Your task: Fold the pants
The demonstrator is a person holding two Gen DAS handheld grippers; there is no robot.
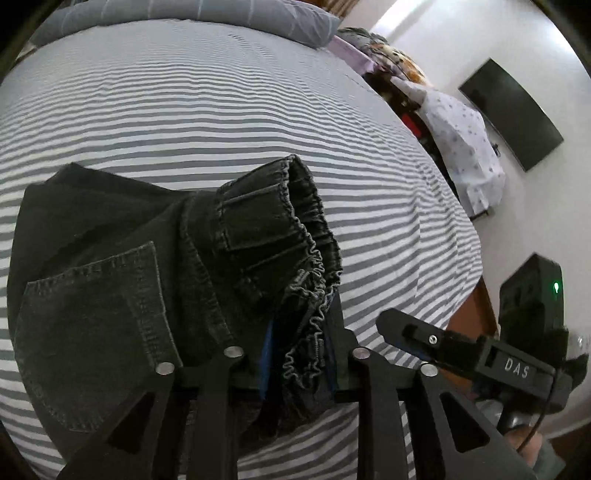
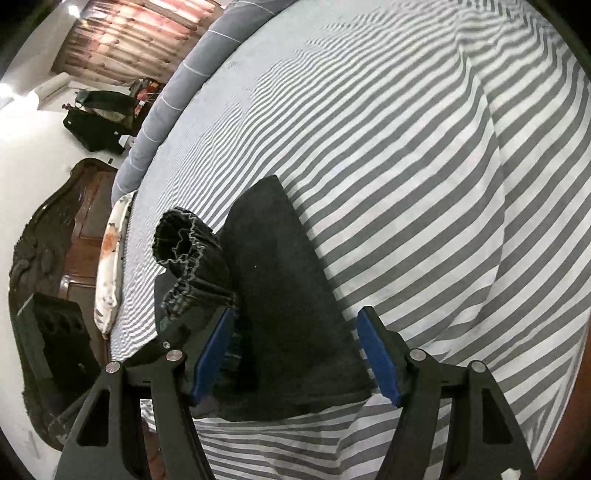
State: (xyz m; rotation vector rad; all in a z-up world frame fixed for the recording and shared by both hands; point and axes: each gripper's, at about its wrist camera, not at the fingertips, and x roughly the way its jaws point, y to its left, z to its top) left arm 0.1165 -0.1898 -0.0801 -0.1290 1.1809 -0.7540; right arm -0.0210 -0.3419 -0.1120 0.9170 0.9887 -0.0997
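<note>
Black denim pants (image 1: pixel 122 280) lie folded on the striped bed sheet (image 1: pixel 221 110). In the left wrist view my left gripper (image 1: pixel 297 360) is shut on the elastic waistband (image 1: pixel 310 317), with a back pocket to its left. My right gripper shows at the right (image 1: pixel 410 330). In the right wrist view my right gripper (image 2: pixel 295 354) is open, its blue pads (image 2: pixel 380 358) on either side of the folded pants (image 2: pixel 280 288). The bunched waistband (image 2: pixel 184 240) stands up on the left.
A grey pillow (image 1: pixel 221 14) lies at the head of the bed. A wall TV (image 1: pixel 513 110) and a clothes-covered rack (image 1: pixel 465 144) stand to the right. A carved wooden headboard (image 2: pixel 55 236) and a grey bolster (image 2: pixel 166 103) are at left.
</note>
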